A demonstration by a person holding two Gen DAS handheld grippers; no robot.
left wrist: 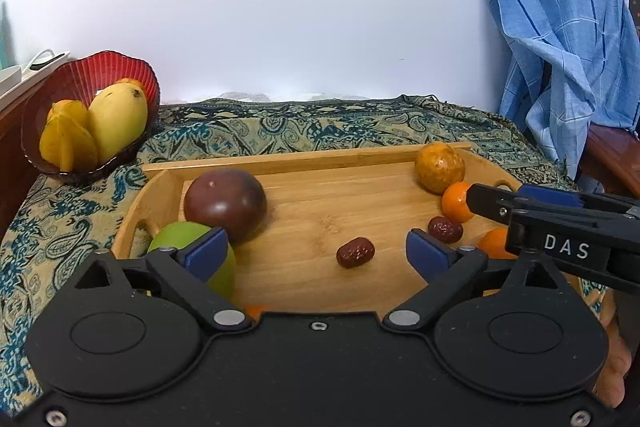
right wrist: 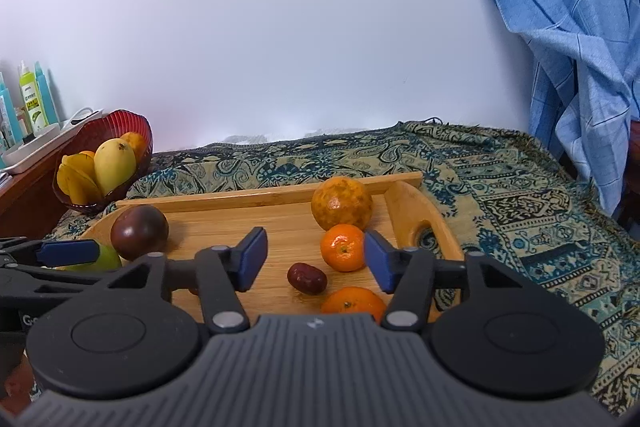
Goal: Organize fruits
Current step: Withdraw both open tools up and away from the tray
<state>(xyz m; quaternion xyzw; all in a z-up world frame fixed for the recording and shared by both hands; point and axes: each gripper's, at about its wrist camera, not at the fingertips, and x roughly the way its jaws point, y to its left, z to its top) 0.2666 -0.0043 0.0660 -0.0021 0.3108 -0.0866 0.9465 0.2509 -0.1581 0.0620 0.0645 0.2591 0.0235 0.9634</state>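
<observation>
We count two dates (left wrist: 355, 252), two tangerines (right wrist: 343, 247) on the tray (left wrist: 304, 159); left gripper (left wrist: 316, 247) and right gripper (right wrist: 316, 259) both gape, holding nothing.

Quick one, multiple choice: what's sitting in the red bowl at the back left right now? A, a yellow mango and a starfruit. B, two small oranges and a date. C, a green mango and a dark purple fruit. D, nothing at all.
A: the red bowl holds a yellow mango and a ribbed starfruit, with an orange fruit partly hidden behind them; the oranges, dates and dark fruit lie on the wooden tray.
</observation>
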